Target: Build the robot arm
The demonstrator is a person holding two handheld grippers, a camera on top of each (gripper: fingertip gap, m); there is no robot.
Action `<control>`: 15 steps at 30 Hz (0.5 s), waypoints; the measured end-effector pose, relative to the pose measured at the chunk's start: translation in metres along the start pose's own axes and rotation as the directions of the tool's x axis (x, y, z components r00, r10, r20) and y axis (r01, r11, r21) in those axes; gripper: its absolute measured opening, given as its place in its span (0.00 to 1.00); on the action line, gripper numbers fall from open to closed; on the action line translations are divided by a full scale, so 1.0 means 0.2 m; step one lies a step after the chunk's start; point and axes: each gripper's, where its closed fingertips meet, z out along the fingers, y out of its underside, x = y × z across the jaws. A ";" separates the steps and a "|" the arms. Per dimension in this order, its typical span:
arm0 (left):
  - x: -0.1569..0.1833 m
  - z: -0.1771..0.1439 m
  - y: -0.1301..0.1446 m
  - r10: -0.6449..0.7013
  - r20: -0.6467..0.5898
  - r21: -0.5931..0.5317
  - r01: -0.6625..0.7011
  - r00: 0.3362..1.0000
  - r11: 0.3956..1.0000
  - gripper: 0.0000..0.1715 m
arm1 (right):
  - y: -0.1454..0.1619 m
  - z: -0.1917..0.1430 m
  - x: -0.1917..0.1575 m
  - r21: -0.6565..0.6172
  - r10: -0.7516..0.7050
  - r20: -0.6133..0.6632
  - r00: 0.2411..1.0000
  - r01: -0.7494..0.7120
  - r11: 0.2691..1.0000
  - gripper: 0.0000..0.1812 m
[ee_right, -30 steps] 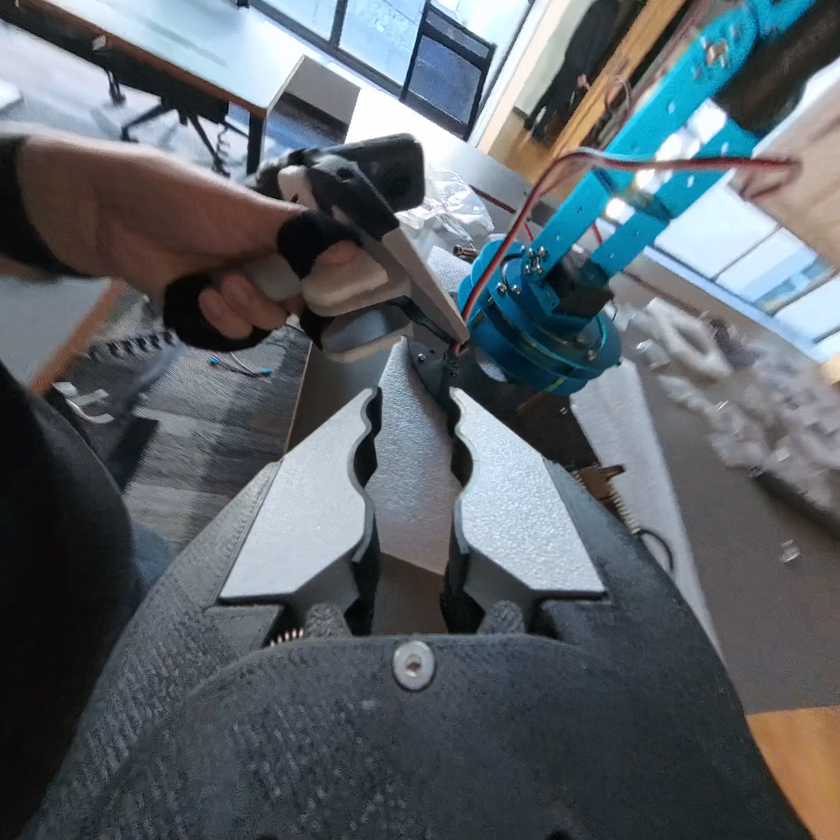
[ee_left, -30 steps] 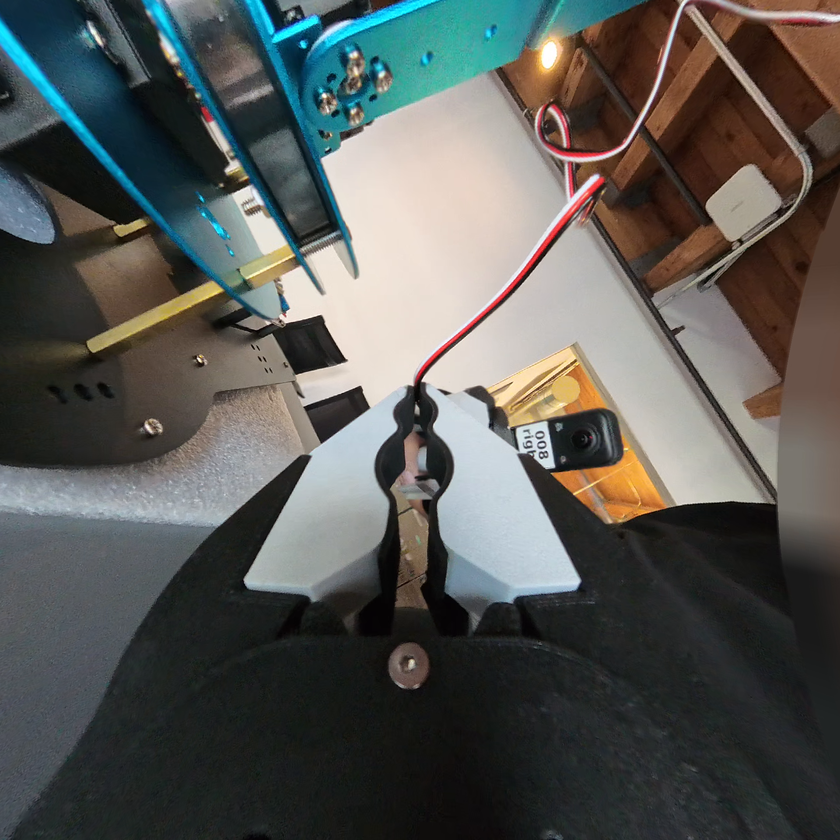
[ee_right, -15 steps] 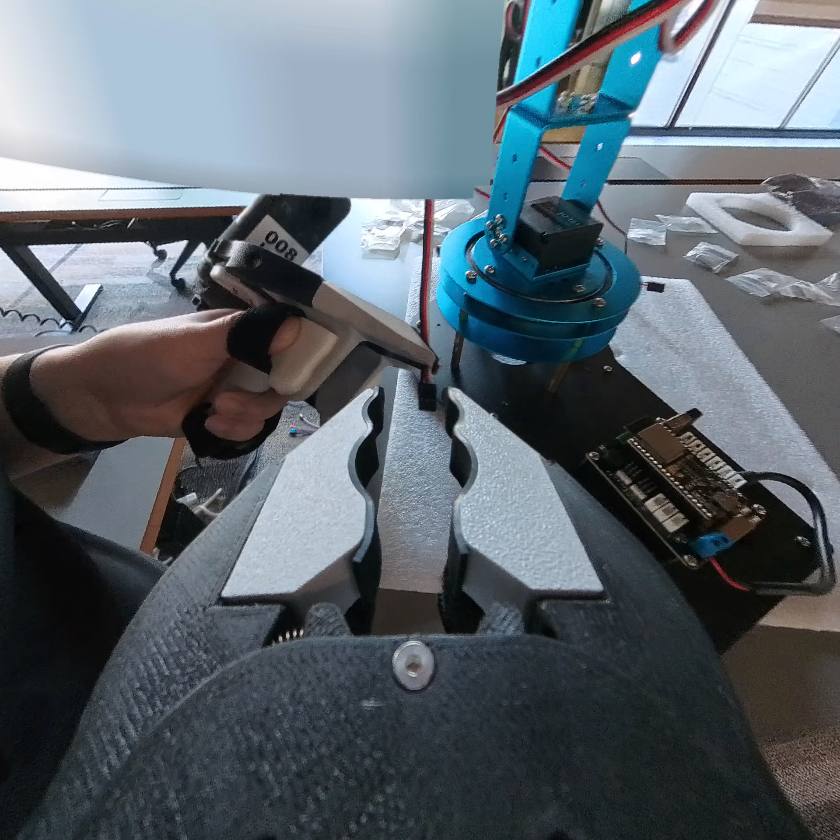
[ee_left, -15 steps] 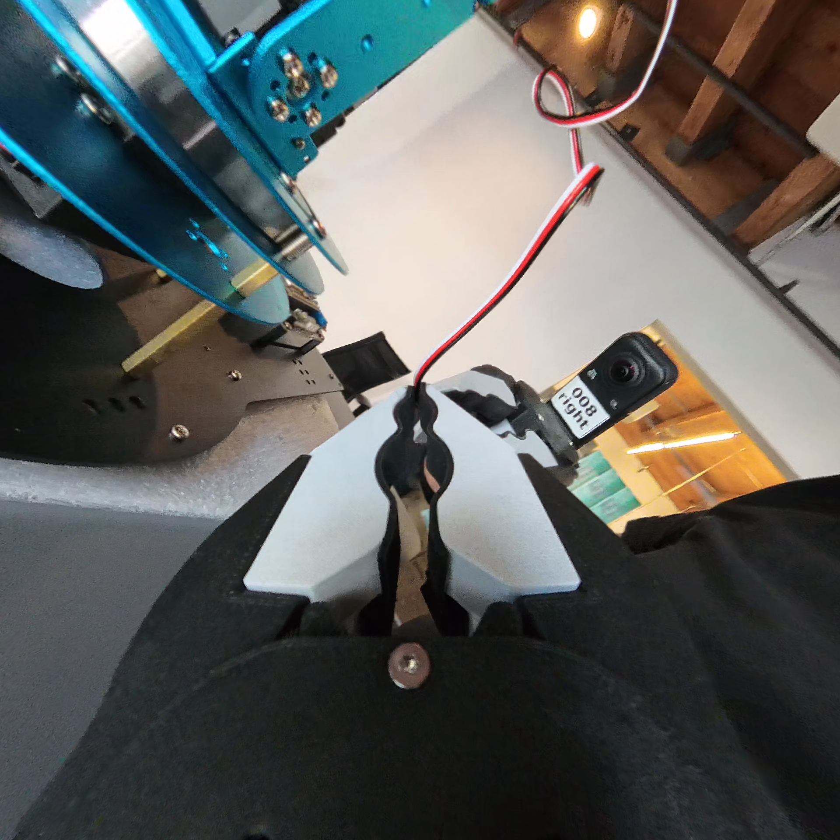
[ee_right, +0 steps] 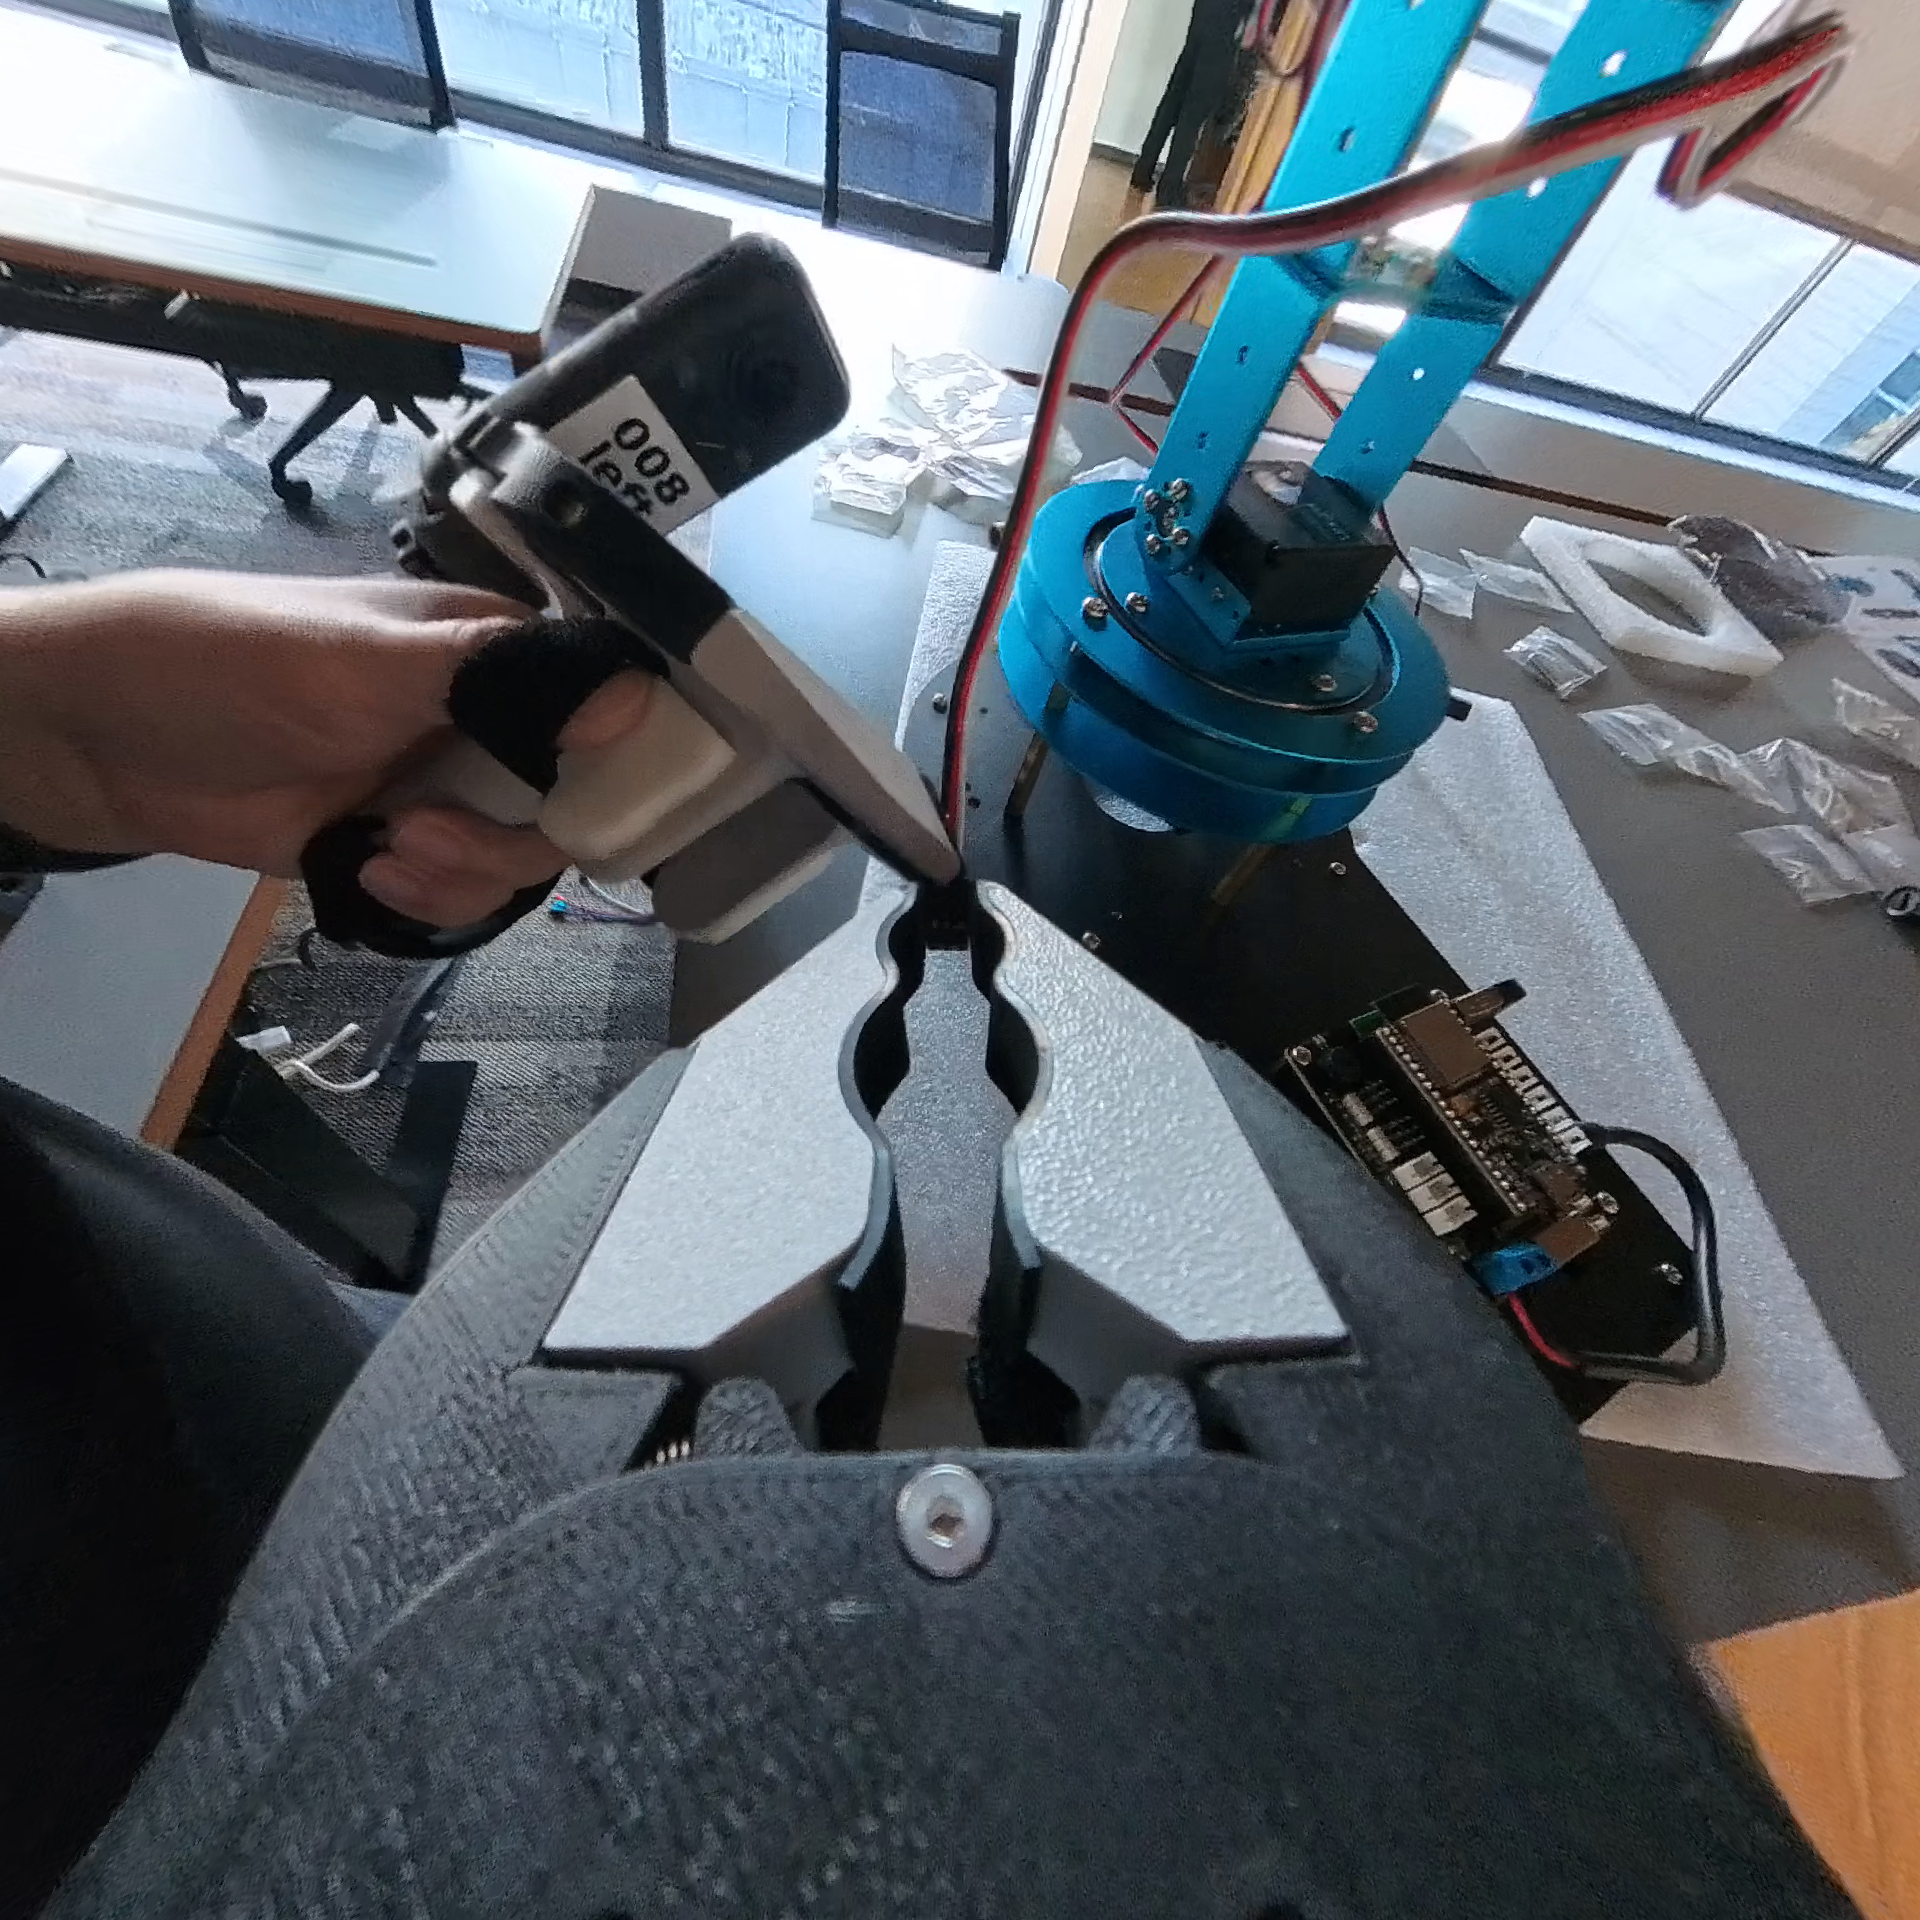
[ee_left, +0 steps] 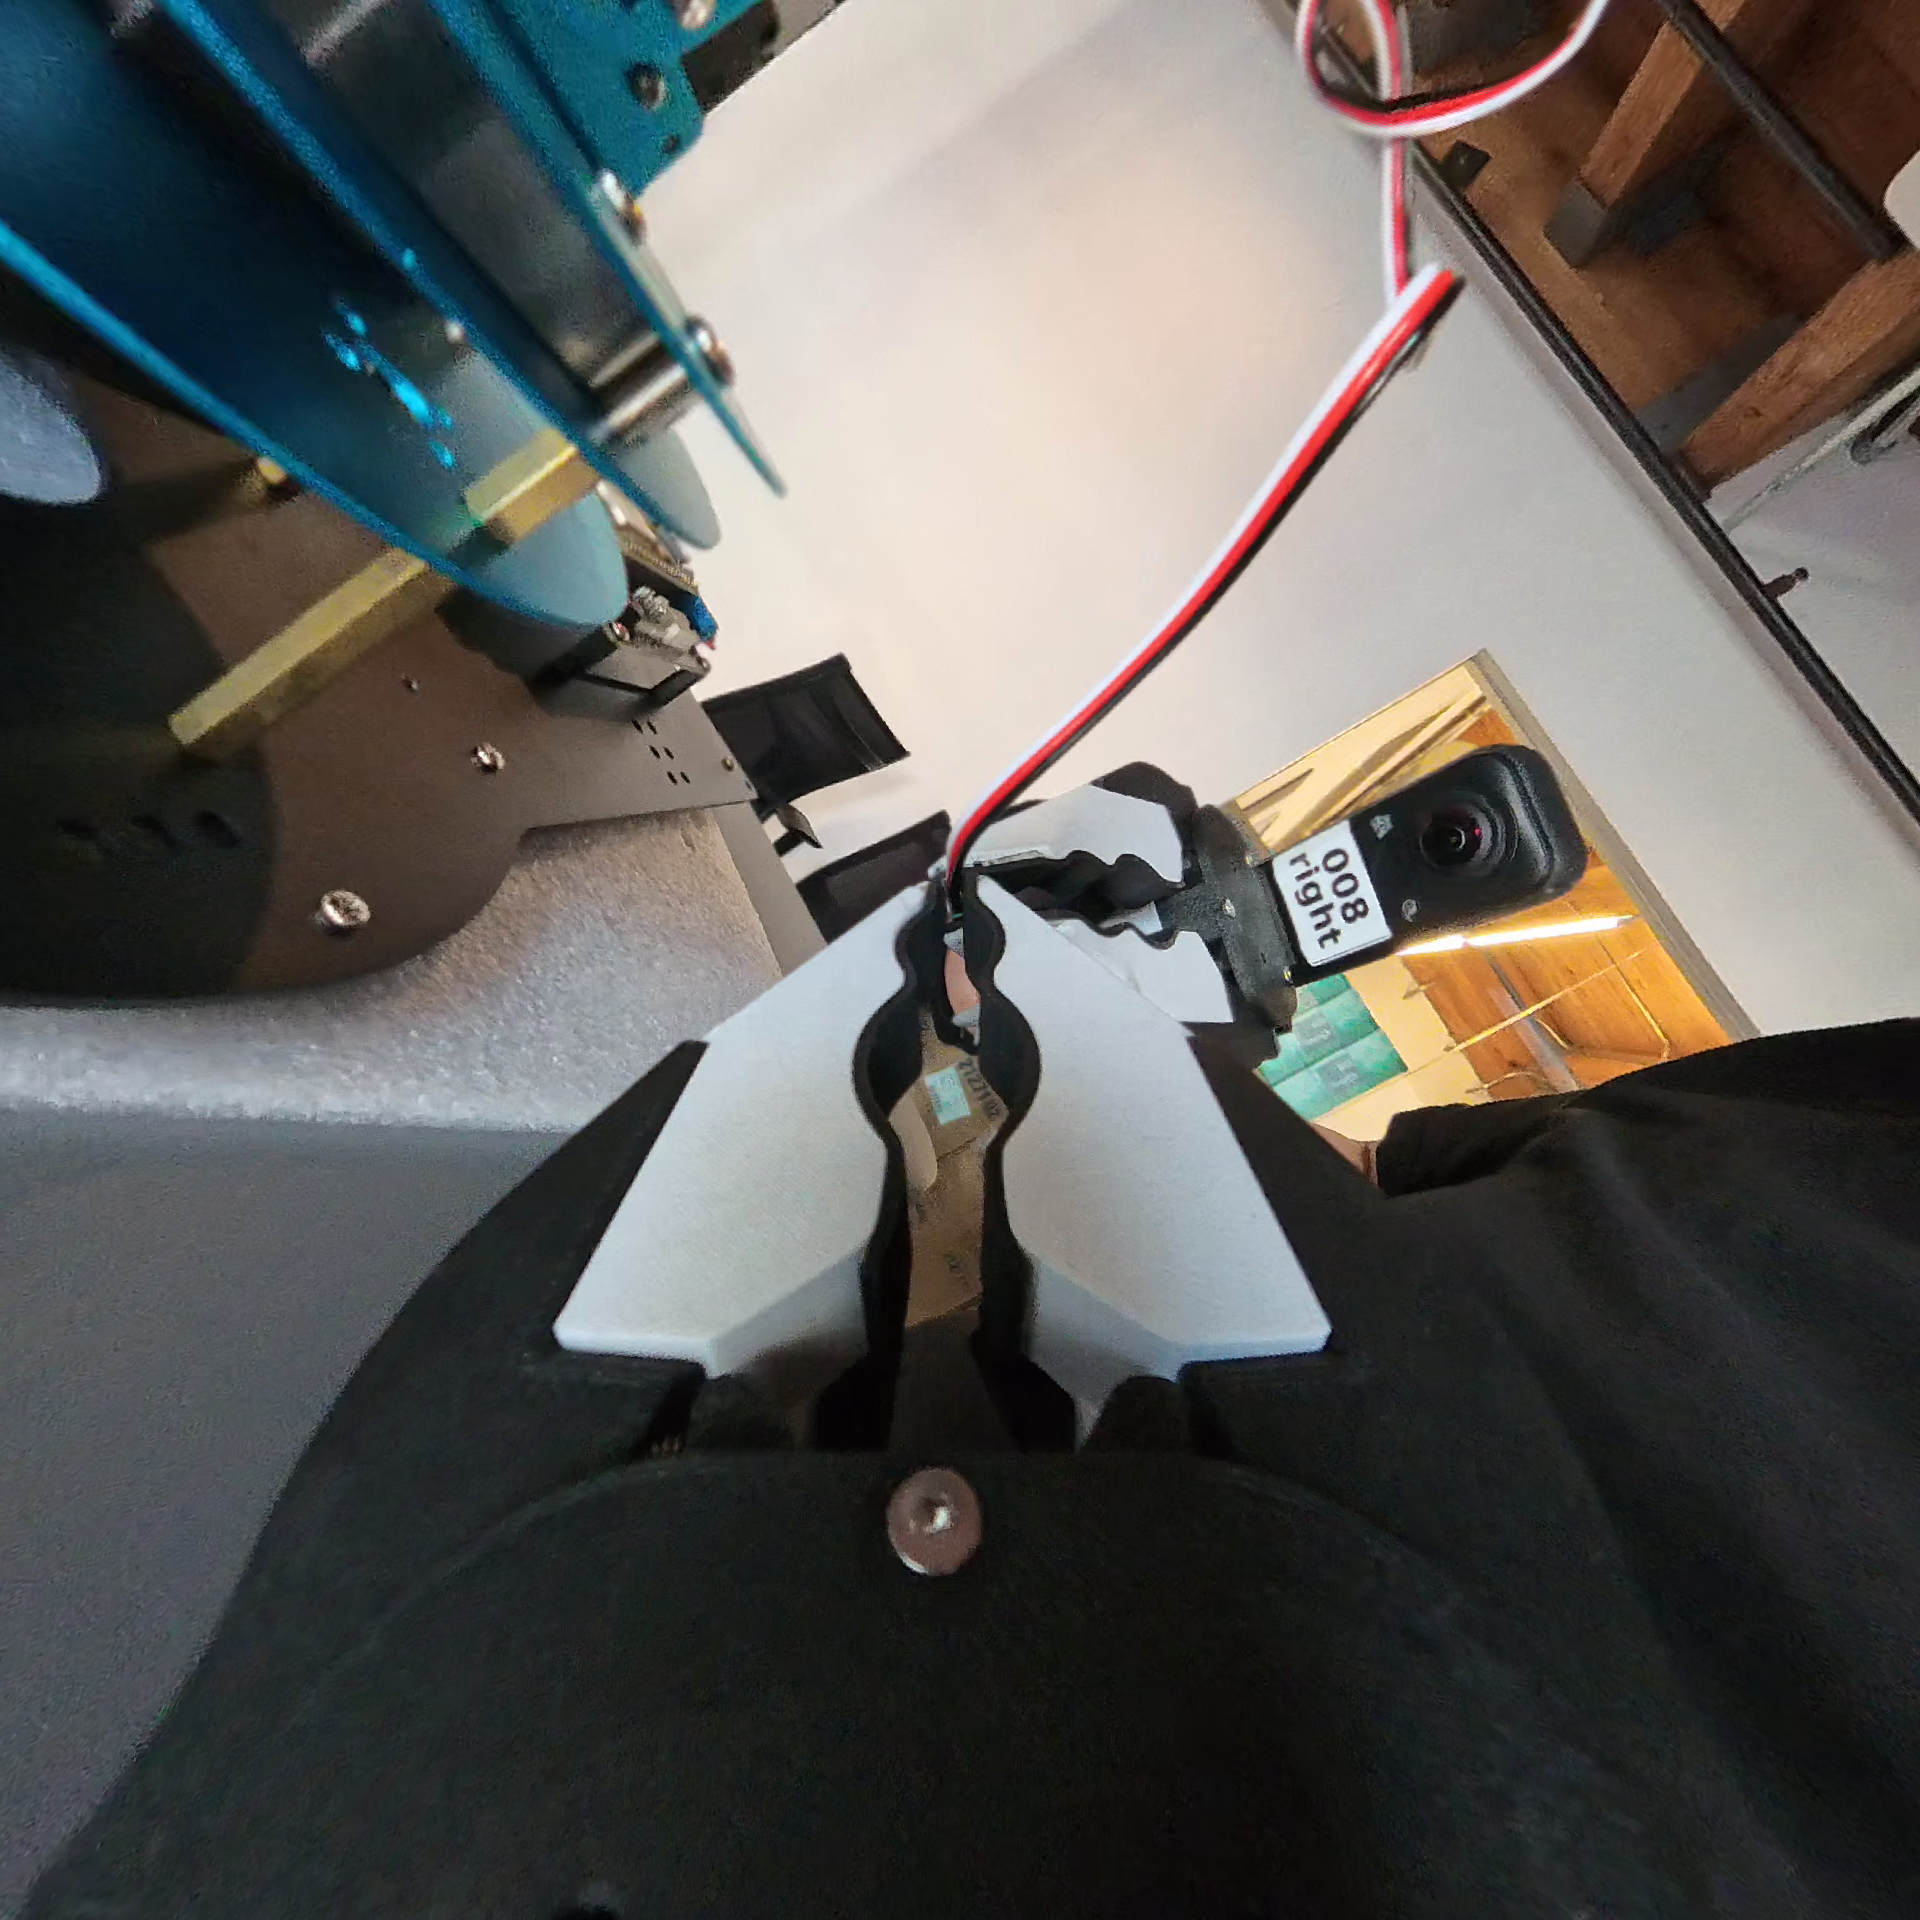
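Left tool (ee_left: 954, 914) pinches red-white-black servo cable (ee_left: 1216, 592) at tips; right tool (ee_right: 943, 920) closes on cable's black connector (ee_right: 943, 928) just below. Both tools meet tip to tip above black base plate (ee_right: 1226, 966). Cable runs up to blue metal arm (ee_right: 1382, 301) on blue round turntable base (ee_right: 1226, 707). Circuit board (ee_right: 1455, 1122) sits on plate, white foam sheet (ee_right: 1538, 862) beneath, on bench (ee_right: 1714, 790).
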 end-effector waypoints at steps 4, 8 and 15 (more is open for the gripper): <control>-0.01 0.00 0.01 -0.008 -0.002 -0.010 0.008 1.000 1.000 0.00 | 0.02 0.00 -0.01 0.000 -0.039 0.006 0.999 0.039 0.999 0.04; -0.04 -0.01 -0.01 0.085 0.056 -0.002 -0.085 0.995 0.996 0.00 | 0.03 0.01 -0.01 0.018 -0.032 0.029 0.999 0.032 0.999 0.07; -0.07 -0.04 -0.16 0.253 0.165 0.012 -0.258 0.953 0.966 0.00 | 0.14 -0.07 0.15 -0.018 -0.059 -0.143 0.988 0.057 0.998 0.13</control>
